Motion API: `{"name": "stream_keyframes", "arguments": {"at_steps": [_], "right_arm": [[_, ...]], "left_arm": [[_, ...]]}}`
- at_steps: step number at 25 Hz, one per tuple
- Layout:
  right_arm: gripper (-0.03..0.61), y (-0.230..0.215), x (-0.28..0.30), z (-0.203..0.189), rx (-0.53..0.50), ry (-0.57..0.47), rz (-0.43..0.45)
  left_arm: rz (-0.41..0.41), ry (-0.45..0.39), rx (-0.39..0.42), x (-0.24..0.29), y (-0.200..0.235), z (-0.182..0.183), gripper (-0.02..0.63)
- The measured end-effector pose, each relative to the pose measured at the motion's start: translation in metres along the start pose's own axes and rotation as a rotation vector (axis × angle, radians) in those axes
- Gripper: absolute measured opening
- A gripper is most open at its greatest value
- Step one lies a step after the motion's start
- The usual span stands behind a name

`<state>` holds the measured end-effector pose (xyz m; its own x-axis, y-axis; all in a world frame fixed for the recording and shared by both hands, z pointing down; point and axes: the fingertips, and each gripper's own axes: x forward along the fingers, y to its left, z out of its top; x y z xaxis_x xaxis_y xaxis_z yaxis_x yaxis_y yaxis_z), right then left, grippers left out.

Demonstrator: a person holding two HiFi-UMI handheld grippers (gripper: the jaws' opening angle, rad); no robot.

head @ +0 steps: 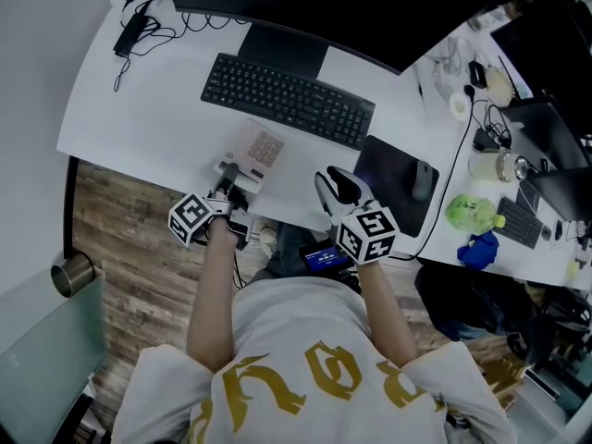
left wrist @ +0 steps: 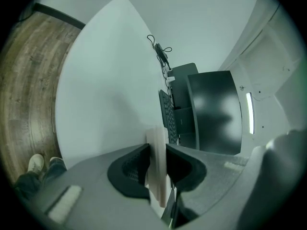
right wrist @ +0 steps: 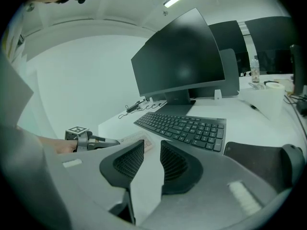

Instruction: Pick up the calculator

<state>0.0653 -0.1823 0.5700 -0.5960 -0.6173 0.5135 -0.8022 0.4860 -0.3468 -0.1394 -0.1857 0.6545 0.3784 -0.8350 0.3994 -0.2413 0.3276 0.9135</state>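
Note:
The pale pink calculator (head: 261, 146) lies near the front edge of the white desk (head: 139, 109), just in front of the keyboard. My left gripper (head: 235, 178) is shut on the calculator's near end. In the left gripper view the calculator (left wrist: 157, 162) shows edge-on, pinched between the two dark jaws of the left gripper (left wrist: 157, 150). I cannot tell whether it is off the desk. My right gripper (head: 335, 183) hovers over the desk to the right, open by a narrow gap with nothing in it. From the right gripper (right wrist: 152, 150) I see the calculator (right wrist: 138, 139) and the left gripper (right wrist: 93, 141).
A black keyboard (head: 289, 98) lies behind the calculator under a large monitor (head: 324, 7). A dark mouse pad (head: 393, 178) with a mouse (head: 423, 179) sits to the right. A power adapter with cables (head: 129, 30) is at the far left. A metal cylinder (head: 72, 274) stands on the floor.

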Motion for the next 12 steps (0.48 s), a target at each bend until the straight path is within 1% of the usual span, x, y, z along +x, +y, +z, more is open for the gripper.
{"name": "stream_keyframes", "arguments": {"at_steps": [4, 6, 9, 12], "right_arm": [[0.086, -0.002, -0.002, -0.001, 0.012, -0.004, -0.002], [0.055, -0.004, -0.004, 0.002, 0.004, -0.014, -0.014], [0.030, -0.008, -0.008, 0.006, -0.014, -0.030, -0.036], [0.023, -0.010, -0.014, 0.007, -0.023, -0.039, -0.051]], "left_arm": [[-0.008, 0.021, -0.001, 0.002, 0.000, -0.005, 0.072], [-0.010, 0.027, -0.005, 0.003, -0.001, -0.006, 0.071], [-0.010, 0.035, -0.002, 0.003, -0.002, -0.009, 0.071], [-0.014, 0.042, 0.015, 0.000, -0.006, -0.012, 0.069]]}}
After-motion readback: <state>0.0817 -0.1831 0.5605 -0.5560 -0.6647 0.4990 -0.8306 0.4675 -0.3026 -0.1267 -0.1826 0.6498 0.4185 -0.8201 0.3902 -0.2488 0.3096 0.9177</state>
